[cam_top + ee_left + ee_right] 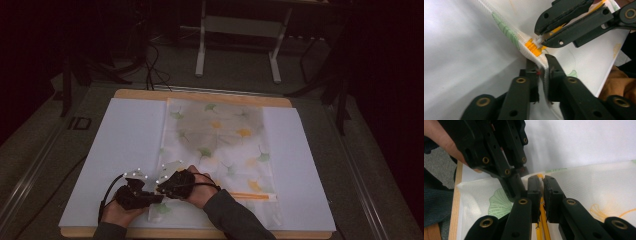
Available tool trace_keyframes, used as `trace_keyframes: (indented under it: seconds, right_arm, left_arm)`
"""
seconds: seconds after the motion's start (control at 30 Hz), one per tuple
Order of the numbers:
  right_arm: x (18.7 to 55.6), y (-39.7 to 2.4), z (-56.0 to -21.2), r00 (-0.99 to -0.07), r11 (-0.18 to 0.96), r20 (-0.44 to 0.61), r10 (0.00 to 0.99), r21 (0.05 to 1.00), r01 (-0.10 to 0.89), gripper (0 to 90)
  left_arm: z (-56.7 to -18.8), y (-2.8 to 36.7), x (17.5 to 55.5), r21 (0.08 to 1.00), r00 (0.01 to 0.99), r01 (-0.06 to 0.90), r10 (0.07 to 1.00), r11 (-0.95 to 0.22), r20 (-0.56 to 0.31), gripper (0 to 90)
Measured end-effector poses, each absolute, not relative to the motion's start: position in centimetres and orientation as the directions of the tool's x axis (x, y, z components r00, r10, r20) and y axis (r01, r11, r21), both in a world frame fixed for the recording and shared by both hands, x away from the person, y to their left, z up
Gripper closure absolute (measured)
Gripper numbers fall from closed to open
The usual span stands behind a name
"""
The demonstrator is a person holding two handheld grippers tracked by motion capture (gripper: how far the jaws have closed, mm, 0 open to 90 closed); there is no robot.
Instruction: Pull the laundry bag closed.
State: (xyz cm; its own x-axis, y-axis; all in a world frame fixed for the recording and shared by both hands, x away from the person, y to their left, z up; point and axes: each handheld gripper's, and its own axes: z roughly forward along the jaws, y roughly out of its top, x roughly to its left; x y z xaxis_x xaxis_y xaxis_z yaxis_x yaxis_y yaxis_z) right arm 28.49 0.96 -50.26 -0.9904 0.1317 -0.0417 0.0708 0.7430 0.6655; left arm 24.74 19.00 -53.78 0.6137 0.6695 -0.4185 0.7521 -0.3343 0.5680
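Note:
A white mesh bag printed with green and yellow leaves lies flat on a white sheet. An orange zipper runs along its near edge. Both hands meet at the bag's near left corner. My left gripper is shut on a fold of the bag's fabric just beside the orange zipper end. Directly above it, my right gripper is shut on the zipper's pull. In the right gripper view, my right gripper straddles the orange zipper, with the left gripper tight against it.
The white sheet covers a wooden board whose edge shows at the back and front. Behind the table stand white table legs on a dark floor. Cables trail from the grippers at the near left.

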Motion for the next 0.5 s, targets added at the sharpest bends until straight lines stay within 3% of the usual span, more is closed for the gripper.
trace_keyframes:
  seconds: [0.13, 0.5]
  right_arm:
    - [28.55, 0.8, -50.42, -0.992, 0.747, -0.036, 0.123, 0.662, 0.068, 84.0]
    - [28.96, 0.42, -51.03, -0.994, 0.743, -0.004, 0.113, 0.664, 0.082, 84.3]
  left_arm:
    - [-53.92, 19.09, 24.77, 0.565, 0.611, 0.757, 0.662, -0.328, -0.435, 87.8]
    - [-53.96, 19.22, 24.69, 0.572, 0.613, 0.753, 0.661, -0.324, -0.433, 88.6]
